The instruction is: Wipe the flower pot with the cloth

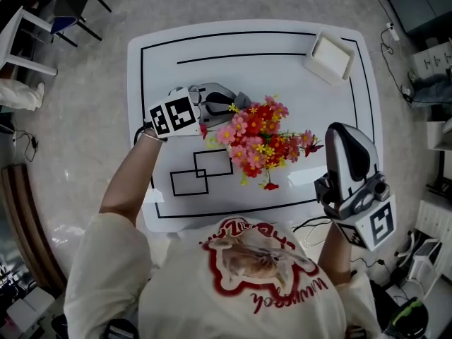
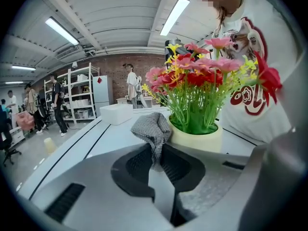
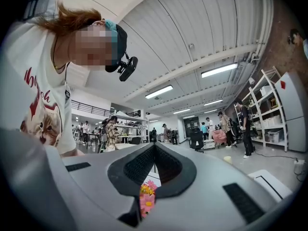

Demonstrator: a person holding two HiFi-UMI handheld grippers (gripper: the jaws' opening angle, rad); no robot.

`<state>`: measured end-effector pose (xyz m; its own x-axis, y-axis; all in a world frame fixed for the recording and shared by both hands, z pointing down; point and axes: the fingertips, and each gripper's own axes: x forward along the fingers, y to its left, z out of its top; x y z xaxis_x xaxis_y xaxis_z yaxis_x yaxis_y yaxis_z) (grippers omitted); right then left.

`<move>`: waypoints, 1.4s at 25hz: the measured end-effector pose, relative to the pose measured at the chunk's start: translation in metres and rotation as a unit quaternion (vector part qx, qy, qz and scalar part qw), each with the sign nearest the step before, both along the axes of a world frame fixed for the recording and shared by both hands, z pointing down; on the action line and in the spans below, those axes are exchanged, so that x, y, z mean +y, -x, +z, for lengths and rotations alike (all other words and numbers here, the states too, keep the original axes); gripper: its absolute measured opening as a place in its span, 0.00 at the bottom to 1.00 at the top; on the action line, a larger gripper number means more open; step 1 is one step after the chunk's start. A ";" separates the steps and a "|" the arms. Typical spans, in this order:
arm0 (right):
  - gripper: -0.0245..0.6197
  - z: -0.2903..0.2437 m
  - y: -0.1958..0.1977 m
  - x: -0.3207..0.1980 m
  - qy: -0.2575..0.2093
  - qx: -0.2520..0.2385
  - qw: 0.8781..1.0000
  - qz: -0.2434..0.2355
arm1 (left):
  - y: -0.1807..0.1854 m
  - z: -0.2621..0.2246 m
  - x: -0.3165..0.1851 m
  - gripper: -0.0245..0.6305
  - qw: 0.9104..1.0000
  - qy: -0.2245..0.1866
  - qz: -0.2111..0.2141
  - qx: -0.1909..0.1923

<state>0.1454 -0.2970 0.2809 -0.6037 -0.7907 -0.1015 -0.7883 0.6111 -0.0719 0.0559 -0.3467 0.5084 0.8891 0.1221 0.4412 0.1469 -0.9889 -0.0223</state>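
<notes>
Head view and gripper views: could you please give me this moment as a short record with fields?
table: white, marked with black lines
pot: cream, upright on table, holds flowers
cloth: grey, pinched in left gripper, at the pot's side; contact unclear
left gripper: shut on cloth
right gripper: shut, empty, apart from pot
box: white, far right corner of table

I read the cloth (image 2: 153, 129) as coarse grey waffle-knit fabric, rough and matt, while the pale-yellow flower pot (image 2: 197, 139) at its 3 o'clock looks smooth and matt. The flowers (image 2: 202, 76) have glossy, plastic-looking green stems and soft, cloth-like petals. The white table (image 1: 282, 44) is smooth with a faint sheen, and the box (image 1: 330, 56) at its 1 o'clock looks like matt white plastic.
</notes>
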 end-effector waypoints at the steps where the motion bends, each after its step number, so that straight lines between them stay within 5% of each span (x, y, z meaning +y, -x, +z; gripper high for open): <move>1: 0.04 -0.001 0.002 0.000 0.002 -0.004 1.000 0.000 | 0.001 0.001 0.000 0.10 1.000 0.000 -0.002 0.000; 35: 0.04 -0.009 0.025 0.031 -0.010 -0.003 1.000 -0.016 | 0.043 0.004 0.022 0.10 0.993 -0.001 -0.117 0.007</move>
<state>0.1206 -0.2663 0.2720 -0.6275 -0.7694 -0.1199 -0.7684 0.6367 -0.0644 0.0126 -0.3246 0.5124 0.8994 -0.0897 0.4279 -0.0879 -0.9958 -0.0241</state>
